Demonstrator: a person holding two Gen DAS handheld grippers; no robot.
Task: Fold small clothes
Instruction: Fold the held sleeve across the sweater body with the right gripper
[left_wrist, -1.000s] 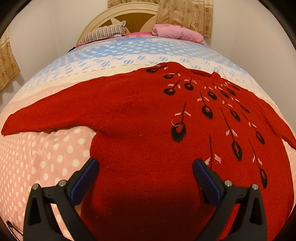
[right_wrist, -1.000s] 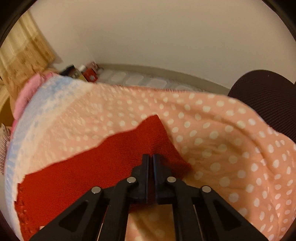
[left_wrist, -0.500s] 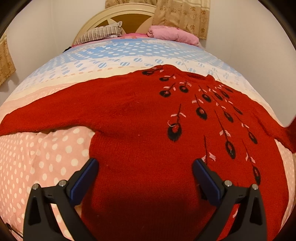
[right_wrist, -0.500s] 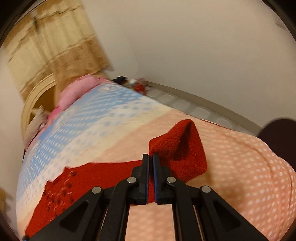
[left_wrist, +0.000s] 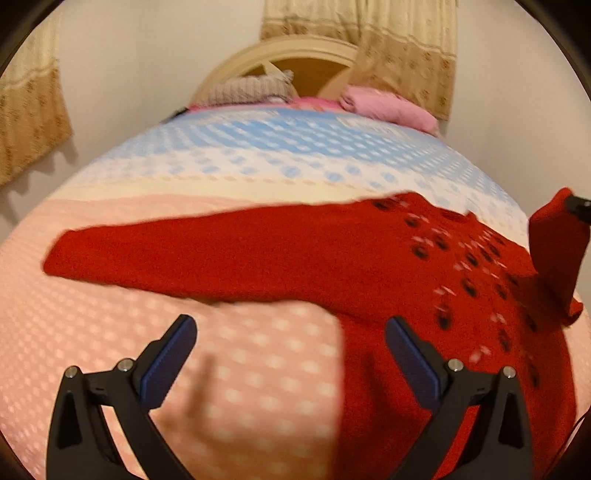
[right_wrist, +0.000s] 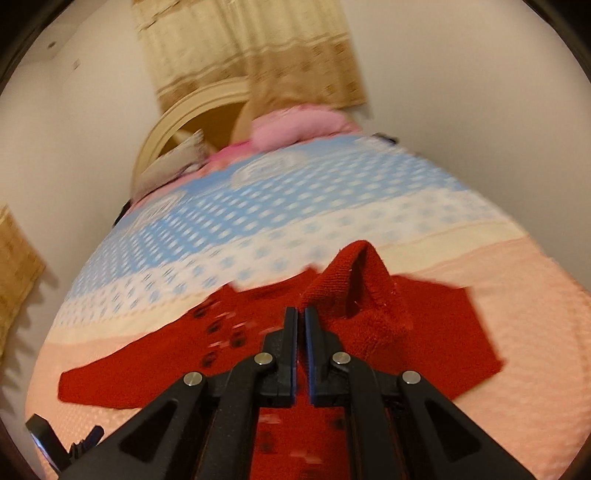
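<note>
Red knit sweater (left_wrist: 332, 258) lies face up across the bed (left_wrist: 258, 155), over the pink dotted part of the cover, w/ its neck toward the headboard end and its hem toward the foot edge where both grippers are. One sleeve (left_wrist: 177, 254) is stretched flat toward the left edge of the bed. The other sleeve (right_wrist: 362, 291) is lifted off the cover and stands as a peaked fold above the body of the sweater.

Right gripper (right_wrist: 301, 317): its fingers are pressed together and pinch the cuff end of this lifted sleeve; the knit hangs from them on both sides. Left gripper (left_wrist: 291, 354): fingers spread wide, nothing between them, hovering over the pink cover just beside the side edge of the sweater, near the foot of the bed.

Handling, as I judge it: the knit is thick, soft and floppy, not heavy, not fragile. It sags at once where it is not supported, so one pinch point carries only a sleeve, not the whole body. The surface looks rough, so it prob. will not slip from the pads, but it can drag on the cover and pull the rest out of shape. Good places to take hold: cuff ends, shoulder seams, hem corners, i.e. edges where the cloth is doubled. For the flat sleeve, the cuff at the left side looks the best point.
</note>
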